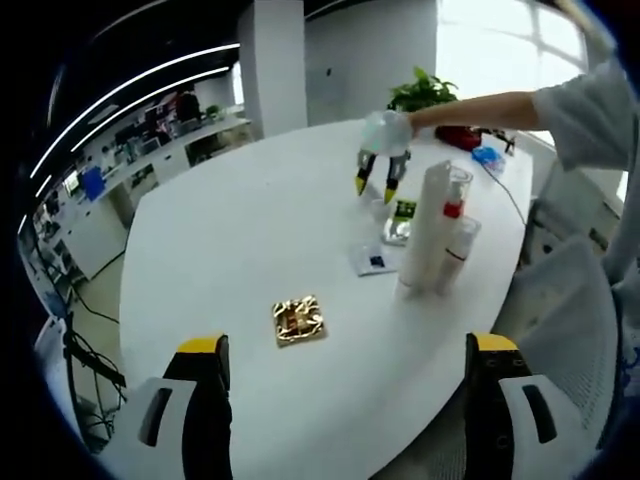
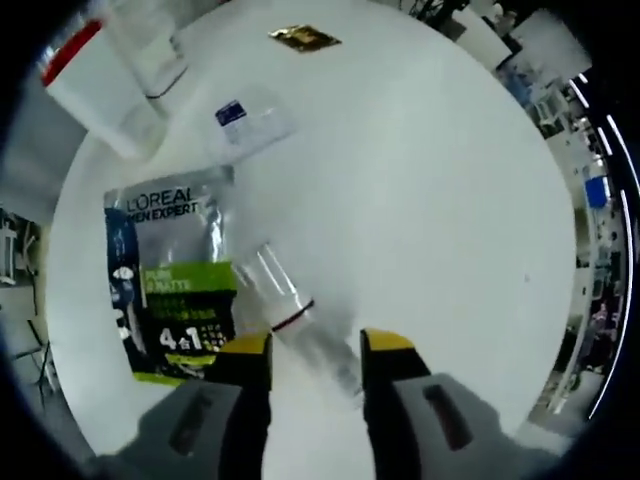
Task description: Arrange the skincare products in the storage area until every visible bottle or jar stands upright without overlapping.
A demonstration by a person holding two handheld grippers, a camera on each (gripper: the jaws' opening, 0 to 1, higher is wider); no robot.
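Right gripper (image 2: 315,345) open, jaws straddling a clear bottle (image 2: 290,315) lying flat on the white table (image 2: 430,180) beside the L'Oreal sachet (image 2: 170,270), left gripper (image 1: 345,355) open, tall bottles (image 1: 435,225) upright near gold packet (image 1: 298,320).

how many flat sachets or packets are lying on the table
3: the L'Oreal sachet beside the lying clear bottle, a small white packet further along, and a gold packet at the far side. None look hidden.
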